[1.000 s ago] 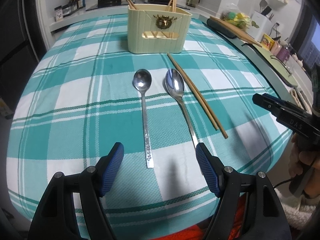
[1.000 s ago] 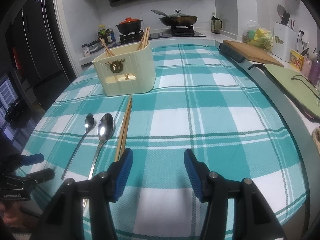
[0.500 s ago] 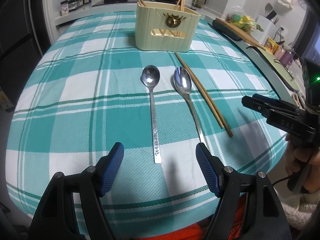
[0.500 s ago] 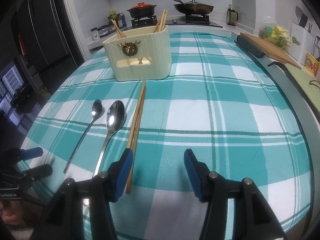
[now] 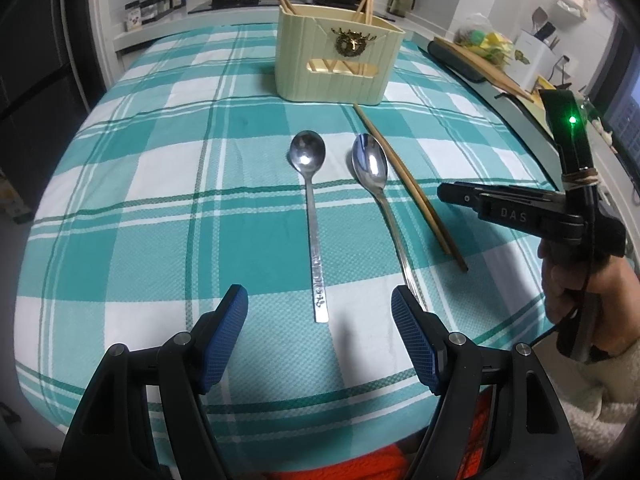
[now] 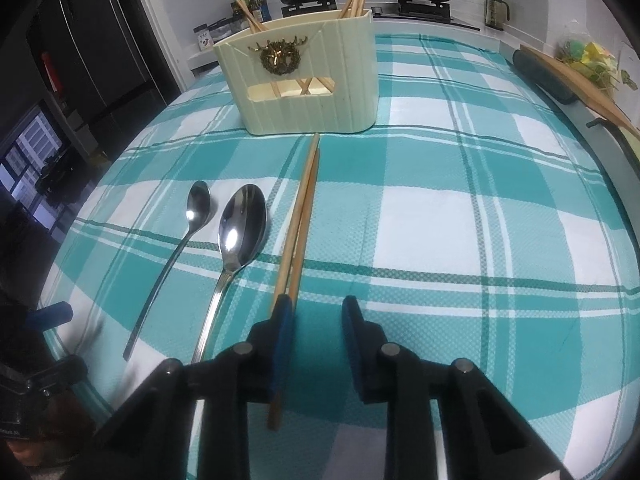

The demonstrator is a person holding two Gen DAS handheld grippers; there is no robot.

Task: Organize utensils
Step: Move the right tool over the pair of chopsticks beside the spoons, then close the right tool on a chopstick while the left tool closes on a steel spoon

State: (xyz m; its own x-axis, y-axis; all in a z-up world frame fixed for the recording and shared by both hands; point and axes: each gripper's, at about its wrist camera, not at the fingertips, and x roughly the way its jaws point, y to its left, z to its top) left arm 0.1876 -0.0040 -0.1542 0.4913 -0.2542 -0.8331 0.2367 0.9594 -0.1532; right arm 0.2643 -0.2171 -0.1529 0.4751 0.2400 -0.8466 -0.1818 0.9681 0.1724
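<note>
Between the closing right hand-held gripper (image 6: 316,312), seemingly, chopsticks (image 6: 298,220).

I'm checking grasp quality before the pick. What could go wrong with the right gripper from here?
The right gripper is closing with the chopsticks under its left finger, not between the pads: it may shut on nothing or pinch only one. A nudged pair could also roll against the large spoon.

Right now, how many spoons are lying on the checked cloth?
2. The smaller spoon lies on the left; the larger spoon lies beside it, next to the loose chopsticks. The cream holder may hide more.
</note>
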